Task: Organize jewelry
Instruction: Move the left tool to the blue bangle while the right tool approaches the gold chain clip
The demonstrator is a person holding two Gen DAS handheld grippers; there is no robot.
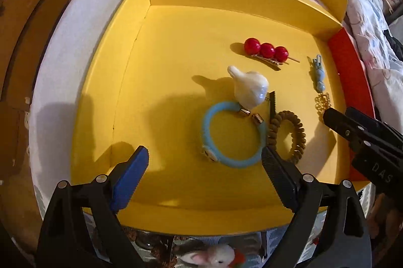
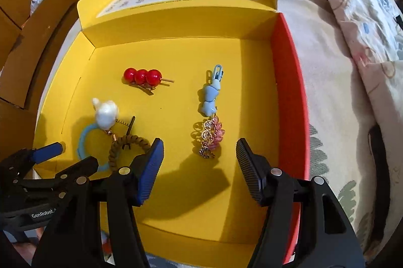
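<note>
Inside the open yellow box point(image 2: 176, 192) the jewelry lies scattered on the floor. Three glossy red beads on a gold clip point(image 2: 142, 76) sit toward the back. Nearer the left, a white glazed bird-shaped piece point(image 2: 104, 113) rests against a pale blue ring-shaped band point(image 1: 234, 134) — touching its rim. Just beside that band lies a brown spiral hair tie point(image 1: 289, 132), with a dark toothed clip point(image 1: 272, 105) between them. Off to the right, a light blue clip point(image 2: 210, 96) lies lengthwise, and right at its near end a pink-and-gold beaded piece point(image 2: 210, 138).
</note>
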